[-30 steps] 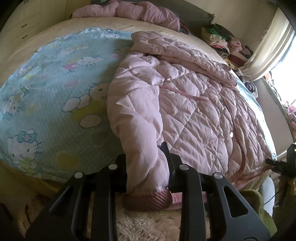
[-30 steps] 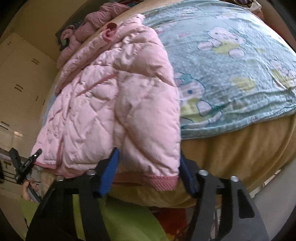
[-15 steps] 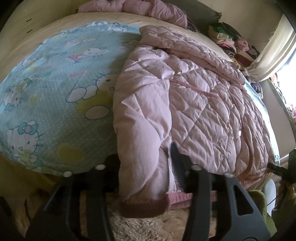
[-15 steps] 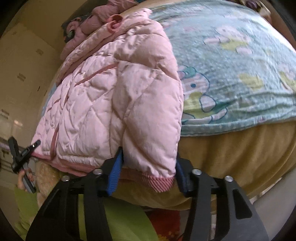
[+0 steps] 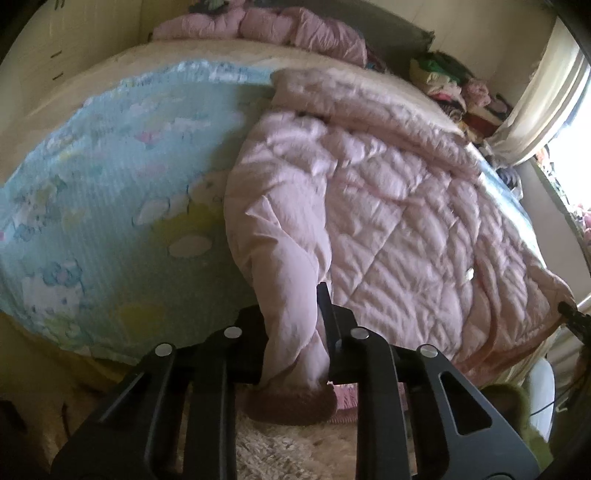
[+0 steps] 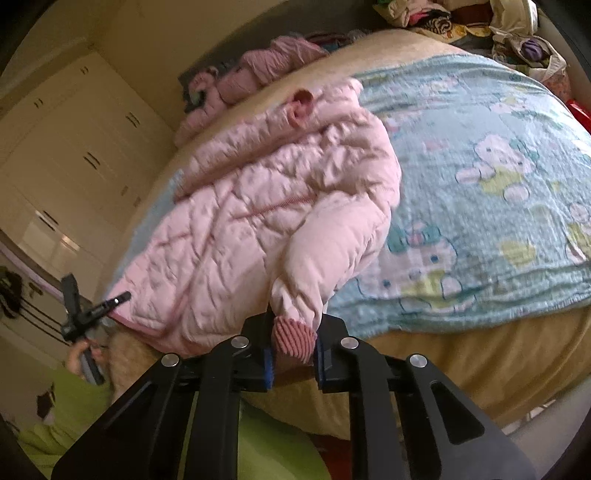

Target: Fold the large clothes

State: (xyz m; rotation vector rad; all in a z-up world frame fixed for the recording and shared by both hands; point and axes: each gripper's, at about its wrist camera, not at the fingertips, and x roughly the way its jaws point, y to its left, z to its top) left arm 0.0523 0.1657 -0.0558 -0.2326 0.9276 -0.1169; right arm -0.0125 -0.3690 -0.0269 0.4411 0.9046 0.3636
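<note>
A pink quilted jacket [image 5: 384, 206] [image 6: 236, 229] lies on the bed, hem toward the near edge. In the left wrist view my left gripper [image 5: 290, 314] is shut on one sleeve [image 5: 280, 254] just above its ribbed cuff [image 5: 291, 406], which hangs below the jaws. In the right wrist view my right gripper [image 6: 295, 332] has its jaws closing on the other sleeve [image 6: 325, 254]. Its ribbed cuff [image 6: 293, 341] is squeezed between the blue pads [image 6: 267, 362]. That sleeve is raised off the bed edge and bunched. The left gripper [image 6: 88, 314] also shows at the jacket's far hem corner.
A blue cartoon-print blanket [image 5: 110, 203] [image 6: 487, 177] covers the bed beside the jacket. Pink bedding [image 5: 280, 29] lies at the head, with piled clothes [image 5: 450, 85] and a curtain [image 5: 546, 96] beyond. A wardrobe [image 6: 55, 166] stands at left, a shaggy rug [image 5: 277, 450] below. A person's green sleeve [image 6: 74, 424] is near.
The left jaws loosened on the sleeve half a second ago and have clamped it again. The right jaws have narrowed onto the cuff, and that gripper has risen and rolled, bunching the sleeve.
</note>
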